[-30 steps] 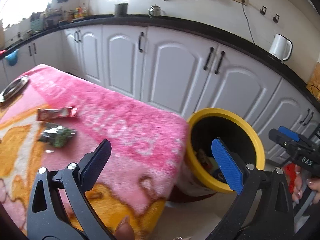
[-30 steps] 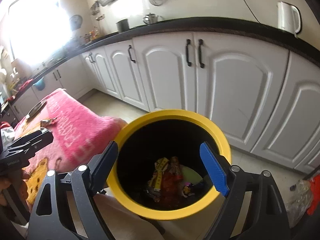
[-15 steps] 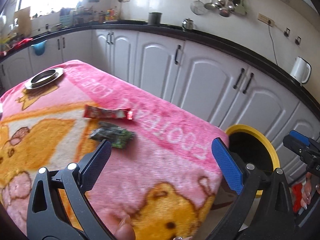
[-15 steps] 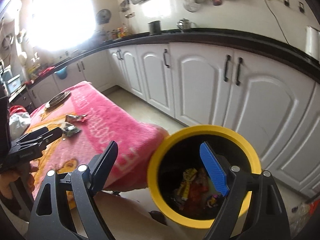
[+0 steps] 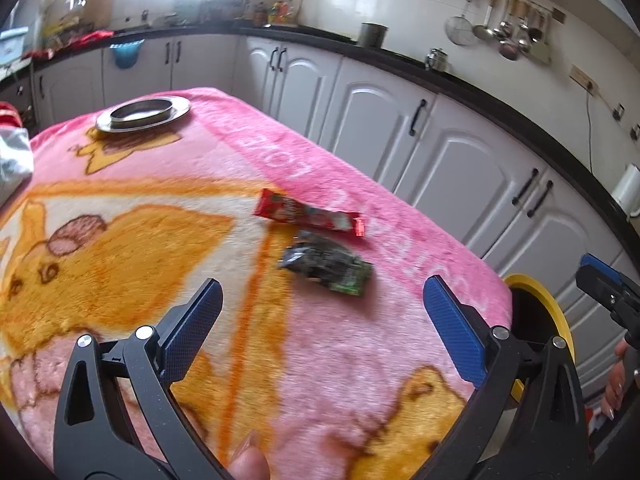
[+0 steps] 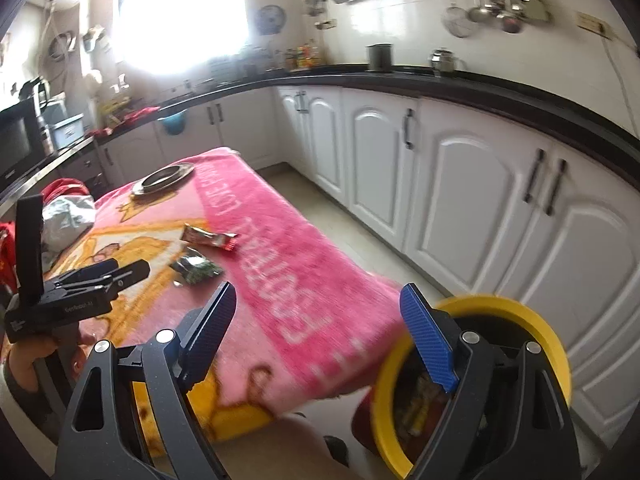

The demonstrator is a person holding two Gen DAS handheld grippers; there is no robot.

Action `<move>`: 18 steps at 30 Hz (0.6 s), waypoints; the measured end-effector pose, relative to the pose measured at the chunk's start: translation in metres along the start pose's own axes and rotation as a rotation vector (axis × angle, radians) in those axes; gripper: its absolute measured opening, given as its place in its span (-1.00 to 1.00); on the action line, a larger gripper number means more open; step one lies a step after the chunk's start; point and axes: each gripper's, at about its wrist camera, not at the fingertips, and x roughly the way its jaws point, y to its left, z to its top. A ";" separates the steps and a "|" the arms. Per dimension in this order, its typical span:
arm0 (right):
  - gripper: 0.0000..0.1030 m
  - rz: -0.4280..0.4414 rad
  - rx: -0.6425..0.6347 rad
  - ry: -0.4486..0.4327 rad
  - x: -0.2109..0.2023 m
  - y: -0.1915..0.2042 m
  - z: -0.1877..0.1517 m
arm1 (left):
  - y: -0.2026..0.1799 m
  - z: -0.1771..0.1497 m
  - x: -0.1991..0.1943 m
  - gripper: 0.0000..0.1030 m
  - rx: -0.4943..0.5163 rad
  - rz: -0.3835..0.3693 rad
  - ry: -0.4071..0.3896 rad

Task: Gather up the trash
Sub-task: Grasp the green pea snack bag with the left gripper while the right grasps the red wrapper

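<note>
A red snack wrapper [image 5: 310,215] and a crumpled dark green wrapper [image 5: 326,266] lie side by side on the pink and orange blanket [image 5: 160,240] that covers the table. My left gripper [image 5: 322,316] hovers open above the blanket, just short of the green wrapper, with nothing between its fingers. In the right wrist view the same red wrapper [image 6: 208,237] and green wrapper [image 6: 196,269] show farther off. My right gripper [image 6: 318,322] is open and empty over the blanket's corner, beside the yellow-rimmed bin [image 6: 504,308], which holds several pieces of trash.
A steel plate [image 5: 143,113] rests at the blanket's far end. White cabinets [image 5: 400,128] under a black counter run along the back and right. A crumpled white and red bag [image 6: 66,216] sits at the table's left. The yellow bin rim [image 5: 536,300] stands by the table's right corner.
Both grippers swung left from the bin toward the table. The wrappers have come nearer the middle of the left wrist view; the bin has slid to the right edge in both views.
</note>
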 end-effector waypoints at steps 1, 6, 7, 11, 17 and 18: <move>0.58 0.010 -0.004 0.004 0.005 0.002 0.003 | 0.004 0.001 0.001 0.76 -0.007 -0.002 0.003; 0.50 0.085 -0.028 0.049 0.048 0.019 0.031 | 0.024 0.002 0.014 0.40 -0.067 -0.052 0.053; 0.49 0.102 -0.031 0.059 0.057 0.022 0.036 | 0.026 0.002 0.017 0.31 -0.077 -0.068 0.064; 0.37 0.167 -0.086 0.113 0.097 0.041 0.057 | 0.030 0.001 0.028 0.14 -0.092 -0.123 0.101; 0.19 0.250 -0.197 0.223 0.160 0.068 0.071 | 0.027 0.003 0.045 0.02 -0.084 -0.177 0.136; 0.17 0.259 -0.208 0.240 0.168 0.070 0.072 | 0.027 0.004 0.049 -0.01 -0.086 -0.185 0.145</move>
